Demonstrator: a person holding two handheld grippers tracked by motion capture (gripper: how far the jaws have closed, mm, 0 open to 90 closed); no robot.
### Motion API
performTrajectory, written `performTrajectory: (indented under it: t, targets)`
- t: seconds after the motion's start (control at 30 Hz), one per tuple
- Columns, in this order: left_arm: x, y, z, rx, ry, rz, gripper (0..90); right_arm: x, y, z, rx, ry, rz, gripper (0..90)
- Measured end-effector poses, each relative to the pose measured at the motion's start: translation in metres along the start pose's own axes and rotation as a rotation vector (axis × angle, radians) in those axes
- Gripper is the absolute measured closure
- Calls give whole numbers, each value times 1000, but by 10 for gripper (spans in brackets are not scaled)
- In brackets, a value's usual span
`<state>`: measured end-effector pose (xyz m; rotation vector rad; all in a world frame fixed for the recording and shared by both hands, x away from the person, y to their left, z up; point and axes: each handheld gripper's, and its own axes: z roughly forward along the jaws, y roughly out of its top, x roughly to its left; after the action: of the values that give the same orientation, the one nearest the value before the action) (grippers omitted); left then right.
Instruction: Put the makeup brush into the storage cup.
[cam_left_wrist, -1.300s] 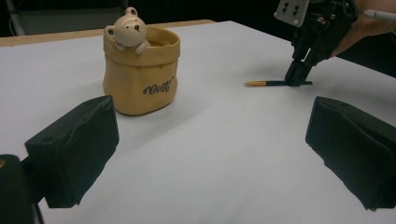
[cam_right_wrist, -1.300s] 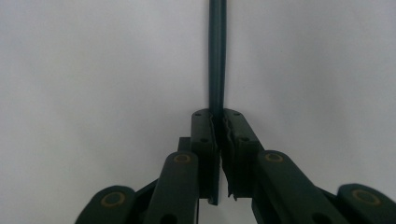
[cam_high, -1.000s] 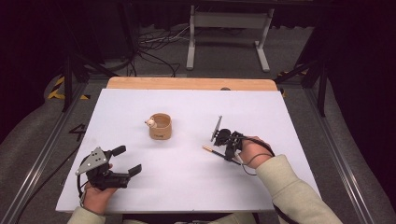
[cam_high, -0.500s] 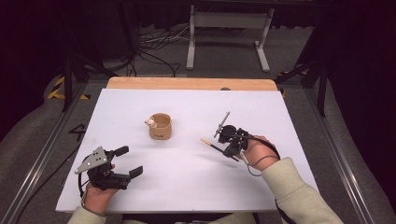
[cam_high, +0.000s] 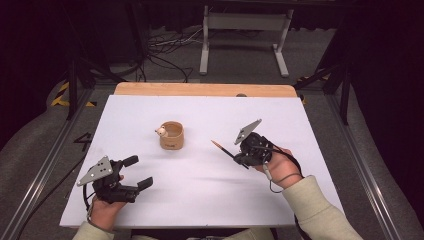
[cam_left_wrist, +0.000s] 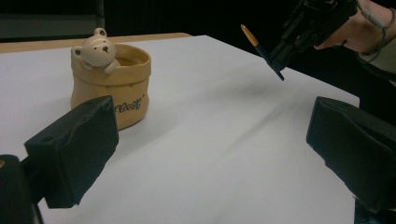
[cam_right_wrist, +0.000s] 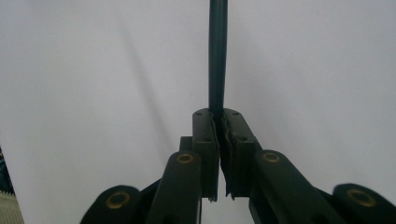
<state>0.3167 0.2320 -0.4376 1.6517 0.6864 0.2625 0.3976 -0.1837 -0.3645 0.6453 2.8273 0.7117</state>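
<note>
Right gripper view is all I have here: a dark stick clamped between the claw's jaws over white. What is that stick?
Observer: A dark pencil with an orange tip, seen in the high view. The right claw holds it near its blunt end.
Operator: Is it touching the table?
Observer: No. In the left gripper view the pencil is lifted off the white table, tip slanting upward.
Operator: Where might it be headed?
Observer: Possibly a tan pot with a small bear figure on its rim, standing apart to the pencil's left in the high view.
Operator: And the other hand?
Observer: The left claw rests near the table's front left corner, jaws wide apart, holding nothing.
</note>
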Motion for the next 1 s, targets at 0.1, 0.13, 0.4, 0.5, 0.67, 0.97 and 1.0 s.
performTrajectory:
  t: [0.1,0.13,0.4,0.5,0.67,0.97,1.0]
  targets:
    - [-1,0,0,5,6,8,30,2,-3,-2,-52,1,-3,855]
    - [-1,0,0,2,10,10,31,4,-4,-4,-97,-3,-6,855]
    - [-3,1,1,3,13,27,38,12,-12,-7,-257,25,-20,854]
    - [-4,1,1,5,7,25,39,17,-18,-4,-337,28,-15,854]
    - [-4,1,2,-7,3,19,40,24,-25,0,-427,27,-25,855]
    - [-5,6,7,-21,-4,16,44,33,-36,12,-580,53,-16,855]
    - [-6,8,8,-28,-5,19,44,34,-36,14,-589,51,-16,854]
